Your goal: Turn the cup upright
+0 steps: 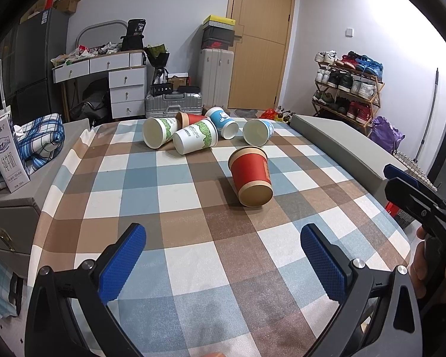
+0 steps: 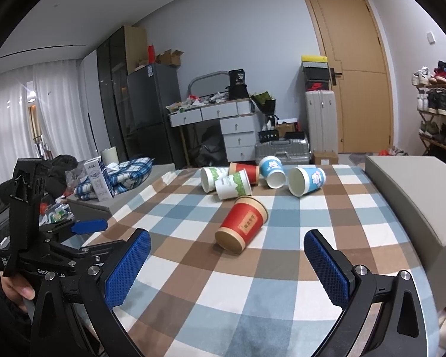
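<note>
1. Checked cloth (image 1: 193,255) in brown, blue and white squares covers the table, flat weave, soft-looking, edge rounding off at left.
2. Far left, beside the table: white milk carton (image 1: 6,156) upright on a grey ledge, crumpled blue plaid fabric (image 1: 41,136) behind it.
3. Left gripper (image 1: 223,263): black frame, blue knobbly rubber pads (image 1: 125,263), jaws spread wide, nothing between them, hovering over the cloth near the front edge.
4. Back of table, a cluster of paper cups on their sides: two white ones with green print (image 1: 175,134), a red one (image 1: 190,119) tucked behind, two blue-and-white cartoon ones (image 1: 240,126).
5. Target red cup (image 1: 251,175): smooth paper, tapered cylinder, kraft-brown bands at rim and base, small label on its side. It lies on its side mid-table, apart from the cluster, base toward the cameras, mouth toward the back.
6. In the right wrist view the same red cup (image 2: 243,226) lies ahead of and between the blue pads, not touched.
7. Right gripper (image 2: 227,270): same black frame, blue textured pads, jaws wide apart, holding nothing.
8. Right of table: grey box-shaped block (image 2: 416,196), matte, smooth.
</note>
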Available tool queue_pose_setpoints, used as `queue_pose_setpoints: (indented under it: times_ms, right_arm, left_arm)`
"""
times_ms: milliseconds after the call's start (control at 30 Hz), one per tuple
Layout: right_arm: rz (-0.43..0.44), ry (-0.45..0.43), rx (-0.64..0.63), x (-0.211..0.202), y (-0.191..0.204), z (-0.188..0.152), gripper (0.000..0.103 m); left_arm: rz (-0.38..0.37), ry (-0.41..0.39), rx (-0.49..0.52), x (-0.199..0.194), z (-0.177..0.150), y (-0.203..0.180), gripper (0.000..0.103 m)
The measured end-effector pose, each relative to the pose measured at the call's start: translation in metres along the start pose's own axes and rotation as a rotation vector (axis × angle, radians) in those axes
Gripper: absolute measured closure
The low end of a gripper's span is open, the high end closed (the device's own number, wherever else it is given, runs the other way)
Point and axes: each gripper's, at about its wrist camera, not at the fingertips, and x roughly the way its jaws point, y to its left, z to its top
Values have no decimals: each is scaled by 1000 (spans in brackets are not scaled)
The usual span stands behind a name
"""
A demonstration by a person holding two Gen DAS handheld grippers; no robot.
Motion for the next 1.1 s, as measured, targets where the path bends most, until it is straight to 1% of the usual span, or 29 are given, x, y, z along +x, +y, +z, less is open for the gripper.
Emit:
queue_pose_setpoints:
  times_ms: [967,1000,1100]
  right_arm:
    - [-11,-22,23,-3,-6,1,0]
    - [-12,-23,23,-3,-6,1,0]
    - [-15,-26,28,-2,-7,0,0]
  left_arm:
    - [-1,-4,4,2,3,2,2]
    - [0,-5,5,-3,3,-4,2]
    - [1,-2,4,-1,3,-4,2]
